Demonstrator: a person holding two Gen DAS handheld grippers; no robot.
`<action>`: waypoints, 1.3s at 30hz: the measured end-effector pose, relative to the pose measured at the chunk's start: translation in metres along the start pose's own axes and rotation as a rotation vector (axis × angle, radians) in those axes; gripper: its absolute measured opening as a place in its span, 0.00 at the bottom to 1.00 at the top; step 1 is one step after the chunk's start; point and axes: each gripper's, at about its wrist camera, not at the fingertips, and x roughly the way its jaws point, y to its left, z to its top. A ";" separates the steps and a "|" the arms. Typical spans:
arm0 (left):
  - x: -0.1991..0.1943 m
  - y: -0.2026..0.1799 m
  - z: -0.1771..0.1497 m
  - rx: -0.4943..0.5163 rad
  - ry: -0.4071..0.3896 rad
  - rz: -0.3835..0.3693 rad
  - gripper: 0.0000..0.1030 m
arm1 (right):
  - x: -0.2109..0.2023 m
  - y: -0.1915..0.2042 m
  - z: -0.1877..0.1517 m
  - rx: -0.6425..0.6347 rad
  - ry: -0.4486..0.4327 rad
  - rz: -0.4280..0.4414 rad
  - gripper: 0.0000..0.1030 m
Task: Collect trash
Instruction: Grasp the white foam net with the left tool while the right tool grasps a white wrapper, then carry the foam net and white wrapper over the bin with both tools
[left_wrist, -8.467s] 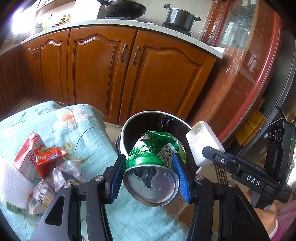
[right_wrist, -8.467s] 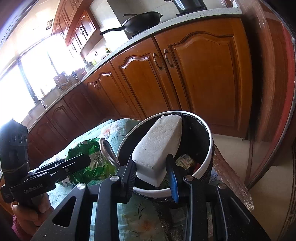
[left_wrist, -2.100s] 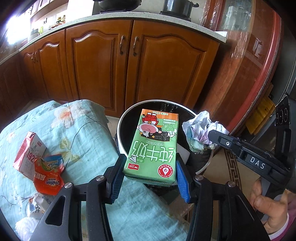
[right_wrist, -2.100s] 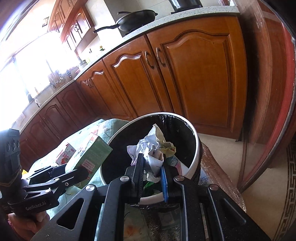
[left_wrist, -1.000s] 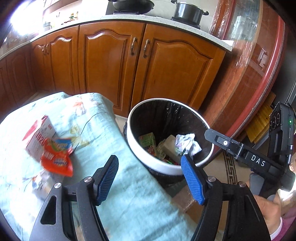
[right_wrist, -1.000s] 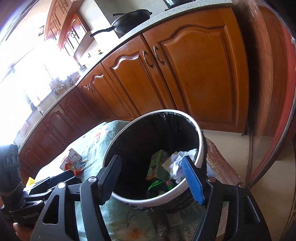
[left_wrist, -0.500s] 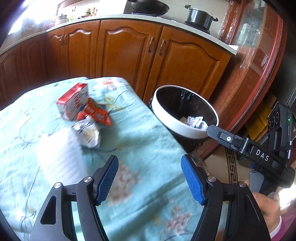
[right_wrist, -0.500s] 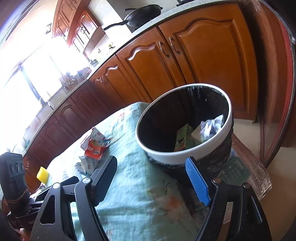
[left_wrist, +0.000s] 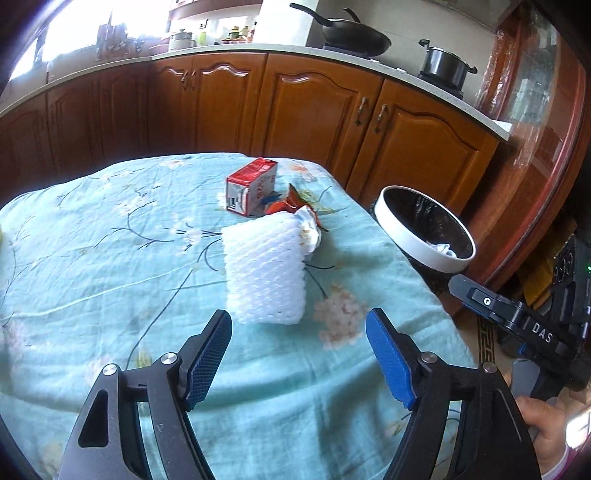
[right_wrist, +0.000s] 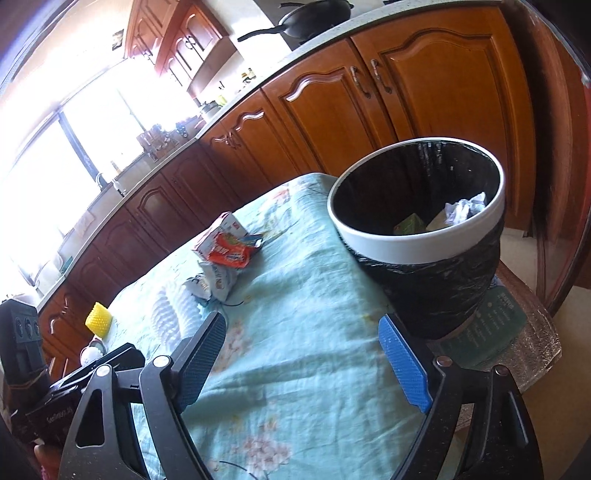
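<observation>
White foam net: a soft mesh sleeve (left_wrist: 266, 271) lies on the cloth-covered bench (left_wrist: 92, 258), straight ahead of the left gripper (left_wrist: 298, 354) and apart from it; nothing touches it.
Long axis: it runs roughly away from the left camera, so the wide-spread jaws straddle its short width; I judge a straight push forward would bring it between them.
Nearer hand: the left one, by my reading; from the right wrist view the sleeve sits well off to the left and is washed out by glare.
Left jaws: spread wide, holding nothing.
Right jaws: the right gripper (right_wrist: 306, 356) is also spread wide and empty, hanging over the bench edge near the bin.
Other trash: behind the sleeve and touching its far end is a crumpled whitish wrapper (left_wrist: 308, 230); beyond that a red snack packet (left_wrist: 286, 203) and a red-and-white carton (left_wrist: 251, 184) lying on its side, close together.
Yellow item: a small yellow mesh piece (right_wrist: 98, 319) sits at the far left of the bench, seen only from the right wrist.
Bin: a black-lined trash can with a white rim (right_wrist: 413, 243) stands off the bench's right end, well apart from the sleeve.
Bin contents: crumpled white paper (right_wrist: 467, 210) and a green carton (right_wrist: 408, 223) lie low inside; plenty of room is left.
Progress: partly done, by my judgement, with several pieces yet to go in.
</observation>
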 end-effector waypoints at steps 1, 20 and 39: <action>0.000 0.004 0.000 -0.014 0.004 0.006 0.73 | 0.001 0.003 -0.002 -0.005 -0.003 0.002 0.84; 0.063 0.039 0.026 -0.085 0.051 -0.008 0.48 | 0.052 0.054 0.006 -0.065 0.083 0.087 0.83; 0.050 0.066 0.030 -0.080 0.032 -0.081 0.12 | 0.132 0.093 0.024 -0.154 0.173 0.110 0.09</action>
